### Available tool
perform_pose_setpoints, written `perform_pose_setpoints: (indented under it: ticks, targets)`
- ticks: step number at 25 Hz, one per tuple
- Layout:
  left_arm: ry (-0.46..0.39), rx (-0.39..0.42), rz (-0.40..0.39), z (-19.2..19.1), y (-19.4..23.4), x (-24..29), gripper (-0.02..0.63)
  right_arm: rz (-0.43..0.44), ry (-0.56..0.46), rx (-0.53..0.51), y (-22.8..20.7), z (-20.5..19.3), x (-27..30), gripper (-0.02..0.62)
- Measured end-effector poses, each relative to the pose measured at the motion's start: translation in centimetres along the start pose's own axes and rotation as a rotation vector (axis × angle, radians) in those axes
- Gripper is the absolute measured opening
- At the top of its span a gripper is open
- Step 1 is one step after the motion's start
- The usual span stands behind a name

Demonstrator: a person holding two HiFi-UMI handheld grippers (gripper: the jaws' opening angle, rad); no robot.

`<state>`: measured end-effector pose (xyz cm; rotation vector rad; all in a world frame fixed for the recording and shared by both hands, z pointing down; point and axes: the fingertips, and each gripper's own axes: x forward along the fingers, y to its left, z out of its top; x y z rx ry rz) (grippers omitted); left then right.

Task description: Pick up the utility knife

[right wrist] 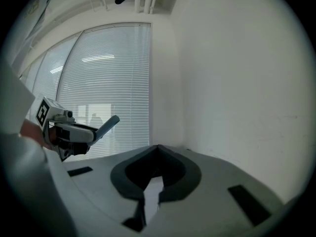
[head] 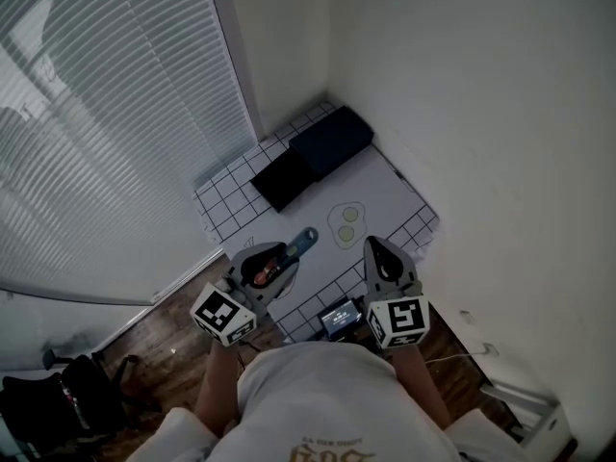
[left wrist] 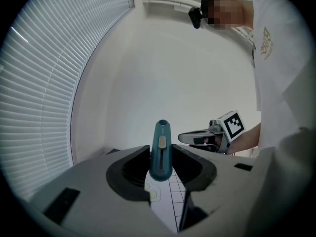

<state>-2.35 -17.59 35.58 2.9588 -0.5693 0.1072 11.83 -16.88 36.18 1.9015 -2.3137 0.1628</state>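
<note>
The utility knife (head: 299, 243) is teal with a pale slider. It sticks out forward and slightly upward from between the jaws of my left gripper (head: 279, 260), which is shut on its rear end. In the left gripper view the knife (left wrist: 161, 152) stands upright between the dark pads (left wrist: 132, 171) of my left gripper (left wrist: 161, 150), lifted above the white mat. My right gripper (head: 378, 249) hovers beside it on the right with nothing in it. In the right gripper view the jaw tips of my right gripper (right wrist: 158, 148) meet. The knife (right wrist: 106, 125) shows at the left there.
A white mat with a grid border (head: 390, 189) covers the small table. A dark blue box (head: 332, 139) and a black box (head: 282, 179) lie at its far end. Two pale discs (head: 348, 222) sit mid-mat. A small screen device (head: 340, 317) is near me. Blinds stand left, a wall right.
</note>
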Motion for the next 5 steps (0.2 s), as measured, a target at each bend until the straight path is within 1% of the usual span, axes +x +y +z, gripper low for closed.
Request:
perform_pose_setpoints:
  ticks: [5]
  targets:
    - [0.016, 0.011, -0.013, 0.33, 0.03, 0.45, 0.144, 0.002, 0.004, -0.004, 0.06, -0.07, 0.41, 0.006]
